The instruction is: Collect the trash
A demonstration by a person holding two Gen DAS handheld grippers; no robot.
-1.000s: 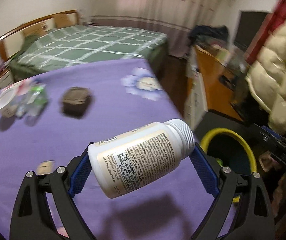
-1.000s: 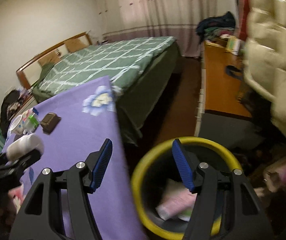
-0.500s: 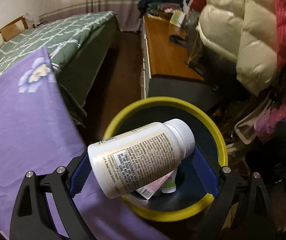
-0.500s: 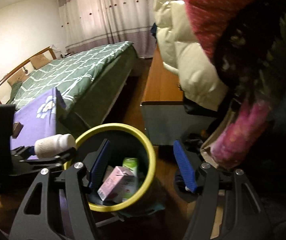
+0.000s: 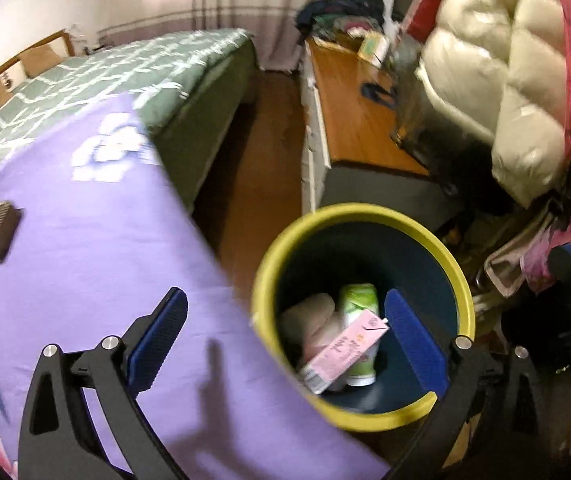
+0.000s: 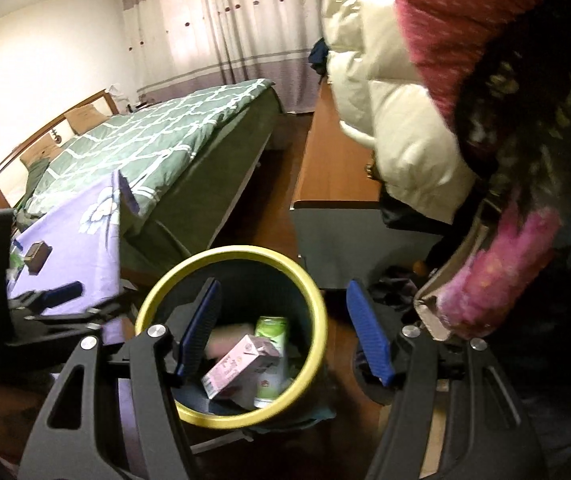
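Both grippers' jaws spread, empty, over yellow-rimmed bin (image 5: pixel 365 216); pink carton (image 5: pixel 341 354) print unreadable.

Bin mouth (image 5: pixel 437 240) lies unobstructed just ahead of and below both tongs; a pink carton (image 5: pixel 341 354), green bottle (image 5: pixel 359 300) and pale bottle (image 5: pixel 313 316) fill the bottom. Purple-clothed table edge (image 5: pixel 189 216) crowds left of the rim. Hanging coats (image 5: pixel 497 92) close off the right; bare floor (image 5: pixel 261 184) beyond.
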